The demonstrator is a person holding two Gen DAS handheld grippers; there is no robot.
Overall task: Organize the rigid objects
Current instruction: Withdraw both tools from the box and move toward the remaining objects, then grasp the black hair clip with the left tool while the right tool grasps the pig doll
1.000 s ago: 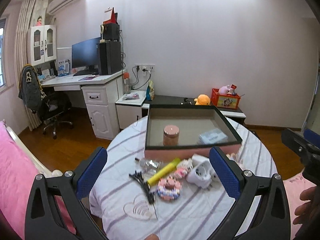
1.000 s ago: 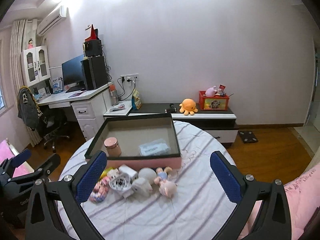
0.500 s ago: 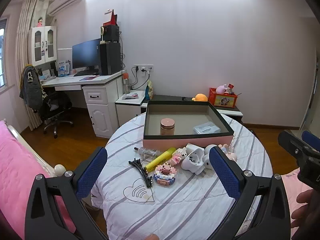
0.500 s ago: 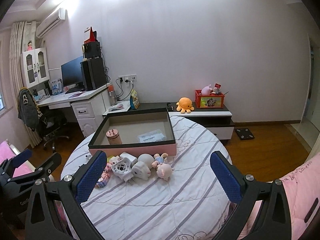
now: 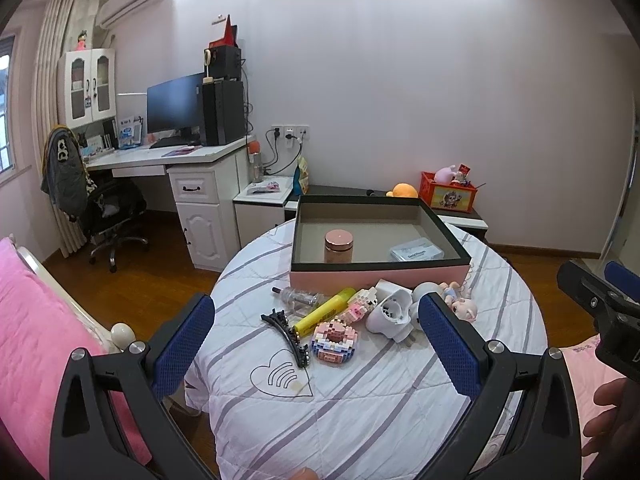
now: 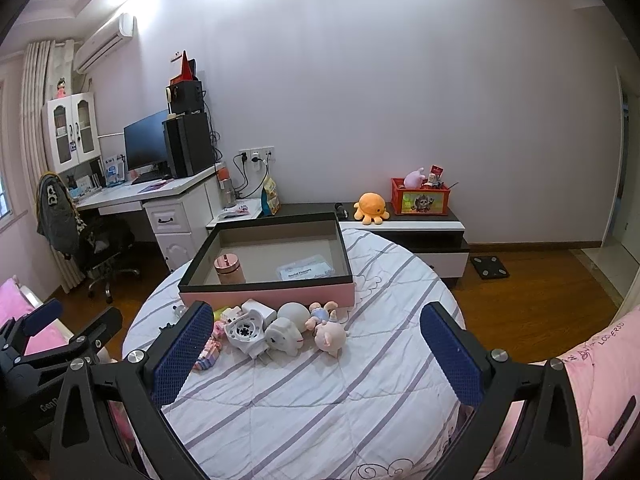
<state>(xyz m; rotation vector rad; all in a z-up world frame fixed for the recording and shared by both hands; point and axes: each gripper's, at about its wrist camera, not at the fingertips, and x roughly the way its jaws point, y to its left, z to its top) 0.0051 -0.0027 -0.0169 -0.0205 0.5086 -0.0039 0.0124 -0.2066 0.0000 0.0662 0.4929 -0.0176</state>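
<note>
A pink box with a black rim [image 5: 378, 273] [image 6: 268, 290] stands on the round table and holds a rose-capped jar [image 5: 339, 245] [image 6: 229, 268] and a clear packet [image 5: 416, 249]. In front of it lie a black hair clip [image 5: 286, 336], a yellow marker [image 5: 324, 311], a brick donut [image 5: 334, 340], a white plug adapter [image 5: 390, 314] [image 6: 245, 330], a small bottle [image 5: 300, 297] and pig figures [image 6: 330, 332]. My left gripper [image 5: 318, 344] and right gripper [image 6: 316, 350] are both open and empty, held back above the table's near side.
The table wears a white striped cloth [image 6: 320, 400]. A pink bed [image 5: 28, 320] lies left. A desk with monitor [image 5: 172, 108], an office chair [image 5: 108, 208] and a low cabinet with an orange plush [image 6: 370, 208] stand behind.
Both grippers have pulled back and up from the table, so the box and toys look smaller and farther. Both stay open.
</note>
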